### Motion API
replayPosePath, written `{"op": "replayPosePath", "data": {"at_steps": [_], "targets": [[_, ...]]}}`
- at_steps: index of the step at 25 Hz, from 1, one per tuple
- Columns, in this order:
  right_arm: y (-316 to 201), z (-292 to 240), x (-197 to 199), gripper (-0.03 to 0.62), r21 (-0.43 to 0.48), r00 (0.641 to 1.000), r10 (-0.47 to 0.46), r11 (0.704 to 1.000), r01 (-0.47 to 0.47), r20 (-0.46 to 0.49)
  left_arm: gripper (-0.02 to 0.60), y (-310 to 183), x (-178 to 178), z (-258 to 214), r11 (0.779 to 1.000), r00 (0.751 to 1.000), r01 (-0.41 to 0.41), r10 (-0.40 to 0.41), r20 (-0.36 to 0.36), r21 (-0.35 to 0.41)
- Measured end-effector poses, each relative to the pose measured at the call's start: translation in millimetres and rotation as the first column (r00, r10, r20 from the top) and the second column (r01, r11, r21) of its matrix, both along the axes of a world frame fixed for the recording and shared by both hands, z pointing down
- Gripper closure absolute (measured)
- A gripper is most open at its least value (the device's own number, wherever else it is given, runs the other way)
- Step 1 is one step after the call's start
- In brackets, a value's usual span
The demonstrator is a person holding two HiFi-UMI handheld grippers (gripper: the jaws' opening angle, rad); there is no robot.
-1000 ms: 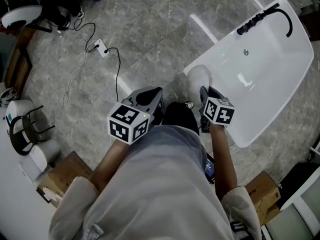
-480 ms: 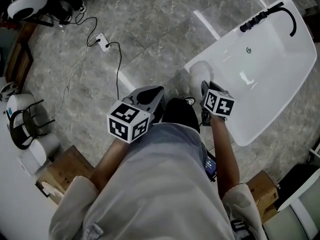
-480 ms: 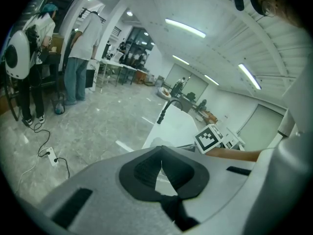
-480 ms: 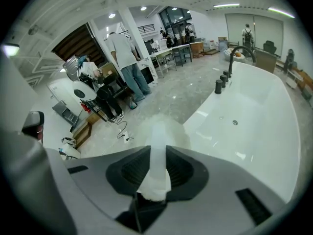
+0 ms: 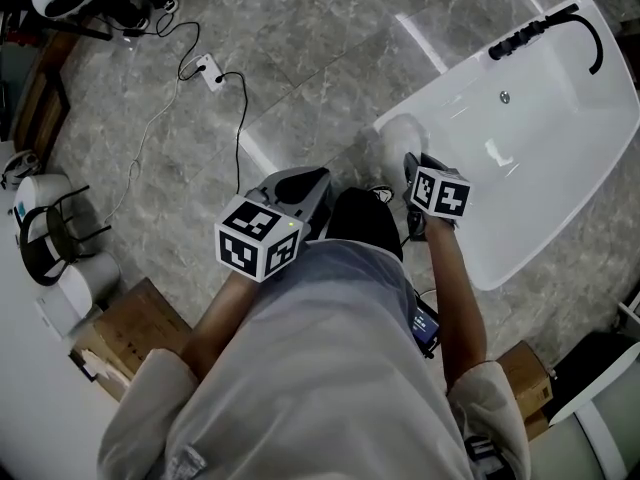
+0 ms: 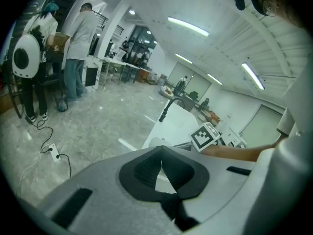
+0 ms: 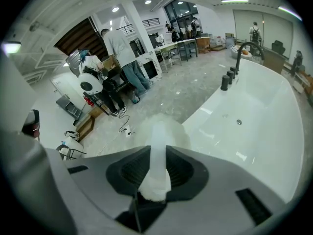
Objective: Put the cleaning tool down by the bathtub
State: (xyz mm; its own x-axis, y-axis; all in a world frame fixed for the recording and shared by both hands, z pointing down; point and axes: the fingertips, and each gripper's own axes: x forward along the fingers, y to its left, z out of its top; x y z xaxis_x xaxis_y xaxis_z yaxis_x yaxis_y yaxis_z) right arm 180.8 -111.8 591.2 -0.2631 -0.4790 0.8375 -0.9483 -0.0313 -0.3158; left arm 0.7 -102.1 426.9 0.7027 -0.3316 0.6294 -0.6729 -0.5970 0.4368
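The marble floor [image 5: 300, 58] bears a bathtub [image 5: 535, 203] at two o'clock, a power strip [image 5: 208, 71] at eleven, a cardboard box [image 5: 128, 333] at seven.

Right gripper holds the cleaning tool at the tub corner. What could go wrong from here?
The head of the cleaning tool hangs at the bathtub rim; released here, it may tip into the tub, not beside it.
The right gripper pinches only the thin handle end, so the head may swing.
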Motion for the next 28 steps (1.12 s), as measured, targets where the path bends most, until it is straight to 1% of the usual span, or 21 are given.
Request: {"op": "replayPosePath", "data": {"at_steps": [5, 13, 20, 24, 28], "targets": [[-4, 7, -1, 0.507, -0.012, 0.999, -0.04, 0.999, 0.039, -0.018, 0.577, 1, 1, 0, 1.0, 1.0, 0.005, -0.006, -0.007, -0.014], [-14, 22, -5, 0.506, -0.036, 0.993, -0.105, 0.994, 0.103, -0.049, 0.577, 6, -12, 9, 0.999, 1.0, 0.014, -0.013, 0.02, -0.037], [-16, 42, -9, 0.506, -0.077, 0.987, -0.152, 0.986, 0.147, -0.059, 0.577, 3, -16, 12, 0.998, 0.999, 0.03, -0.029, 0.022, -0.05], [-17, 47, -13, 0.506, -0.09, 0.983, -0.17, 0.982, 0.164, -0.065, 0.577, 5, -20, 13, 0.998, 0.999, 0.032, -0.03, 0.027, -0.058], [-20, 54, -15, 0.507, -0.096, 0.98, -0.186, 0.979, 0.179, -0.072, 0.577, 5, -25, 17, 0.997, 0.998, 0.051, -0.049, 0.043, -0.057]]}}
